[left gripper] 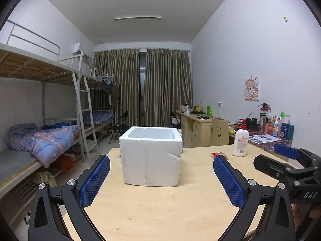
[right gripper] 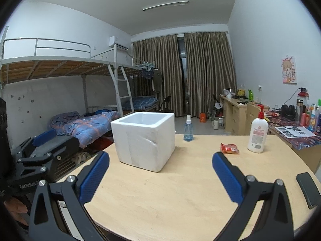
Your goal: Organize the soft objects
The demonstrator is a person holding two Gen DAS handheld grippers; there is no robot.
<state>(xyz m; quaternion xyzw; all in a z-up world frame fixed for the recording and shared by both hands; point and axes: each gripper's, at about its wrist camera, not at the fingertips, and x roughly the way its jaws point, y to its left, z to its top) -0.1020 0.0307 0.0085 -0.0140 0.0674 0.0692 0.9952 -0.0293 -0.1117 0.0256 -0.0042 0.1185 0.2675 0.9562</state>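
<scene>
A white foam box (left gripper: pixel 150 156) stands open-topped on the light wooden table (left gripper: pixel 160 210); it also shows in the right wrist view (right gripper: pixel 143 140). A small red packet (right gripper: pixel 229 148) lies on the table right of the box, partly seen in the left wrist view (left gripper: pixel 217 154). My left gripper (left gripper: pixel 161 167) is open and empty, just in front of the box. My right gripper (right gripper: pixel 160 165) is open and empty, in front of the box and the packet. The right gripper shows at the right edge of the left wrist view (left gripper: pixel 284 160). The left gripper shows at the left of the right wrist view (right gripper: pixel 40 150).
A white pump bottle (right gripper: pixel 257 131) stands at the table's right. A blue spray bottle (right gripper: pixel 188 129) stands behind the box. A black flat object (right gripper: pixel 308 188) lies at the table's right edge. Bunk beds stand left, cluttered desks right.
</scene>
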